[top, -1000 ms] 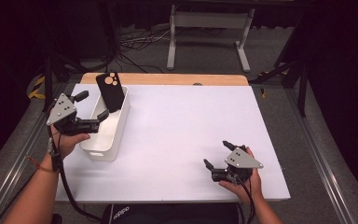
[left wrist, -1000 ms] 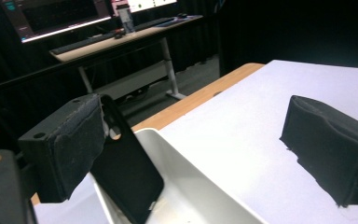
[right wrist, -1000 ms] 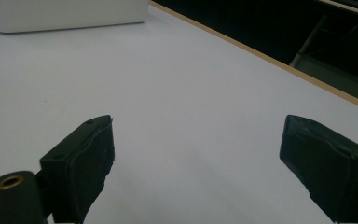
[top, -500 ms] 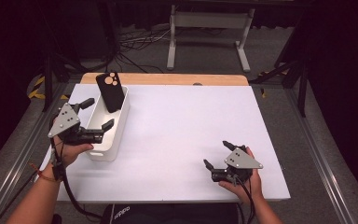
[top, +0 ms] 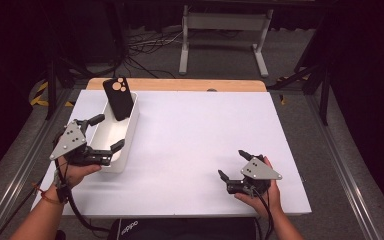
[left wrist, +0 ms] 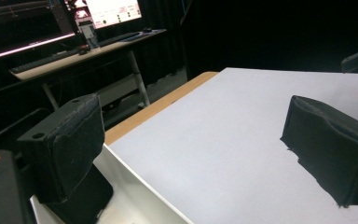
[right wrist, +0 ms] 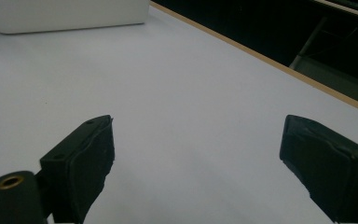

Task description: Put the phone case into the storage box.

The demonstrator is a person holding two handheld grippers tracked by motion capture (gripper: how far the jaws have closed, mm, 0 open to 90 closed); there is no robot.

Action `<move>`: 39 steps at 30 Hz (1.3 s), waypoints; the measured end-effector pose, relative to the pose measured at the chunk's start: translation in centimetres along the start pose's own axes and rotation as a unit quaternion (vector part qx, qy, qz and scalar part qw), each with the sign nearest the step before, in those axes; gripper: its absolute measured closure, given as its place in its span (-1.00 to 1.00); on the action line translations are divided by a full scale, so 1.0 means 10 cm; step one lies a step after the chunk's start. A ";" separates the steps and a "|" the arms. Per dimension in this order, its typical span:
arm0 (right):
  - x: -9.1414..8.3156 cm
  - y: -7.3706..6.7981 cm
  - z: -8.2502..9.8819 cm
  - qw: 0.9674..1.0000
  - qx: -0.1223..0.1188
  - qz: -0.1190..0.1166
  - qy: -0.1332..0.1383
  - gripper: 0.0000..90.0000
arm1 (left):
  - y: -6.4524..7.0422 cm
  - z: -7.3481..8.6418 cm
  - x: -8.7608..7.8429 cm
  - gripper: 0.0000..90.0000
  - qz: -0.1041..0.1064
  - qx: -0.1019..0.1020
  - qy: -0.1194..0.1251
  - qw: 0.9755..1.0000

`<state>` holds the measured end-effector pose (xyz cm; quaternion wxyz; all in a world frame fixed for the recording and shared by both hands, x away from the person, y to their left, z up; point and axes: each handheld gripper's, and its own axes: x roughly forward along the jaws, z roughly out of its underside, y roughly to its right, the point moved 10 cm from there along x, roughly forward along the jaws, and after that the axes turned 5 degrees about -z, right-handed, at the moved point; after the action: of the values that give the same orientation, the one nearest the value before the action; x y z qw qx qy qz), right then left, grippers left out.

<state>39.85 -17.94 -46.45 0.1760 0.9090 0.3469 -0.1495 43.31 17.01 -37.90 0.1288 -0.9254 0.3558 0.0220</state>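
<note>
Two hand-held grippers work over a white-topped table (top: 200, 145) seen from above. At far left, the left gripper (top: 101, 134), black with a grey three-cornered plate on top, is held at the near end of a long white rectangular plastic bin (top: 100, 159). Its jaws stand wide apart with nothing between them: one pad lies outside the bin's left wall, the other over the bin's near right corner. In the left gripper view, the bin's rim (left wrist: 135, 177) runs between the two black pads.

At the far end of that bin, a black smartphone (top: 118, 97) with a round camera cluster leans upright against the end wall, its back facing the viewer and its top edge standing above the rim. It looks stiff, flat and fairly light, with a smooth back that is likely slippery, and its glass side is probably fragile. The surest hold would seem to be across its two long edges near the exposed upper half, squeezed gently, since the lower half sits down inside the bin.

Toward the right, well apart from the bin, the right gripper (top: 233, 164) rests near the table's front edge, jaws also spread wide and empty.
</note>
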 end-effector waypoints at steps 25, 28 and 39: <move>-0.01 0.00 -0.03 1.000 -0.008 0.000 0.004 -0.75 | 0.45 0.05 -0.09 -0.88 0.041 0.015 -0.001 0.999; -0.01 -0.01 -0.04 1.000 -0.009 -0.001 0.004 -0.75 | 0.51 0.08 -0.09 -0.88 0.046 0.020 -0.007 0.999; -0.02 -0.03 -0.05 1.000 -0.012 -0.005 0.007 -0.75 | 0.67 0.21 -0.13 -0.89 0.057 0.022 -0.022 0.998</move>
<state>39.52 -17.63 -45.98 0.1836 0.9061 0.3546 -0.1397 38.05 13.61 -41.22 0.1552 -0.9000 0.4050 0.0424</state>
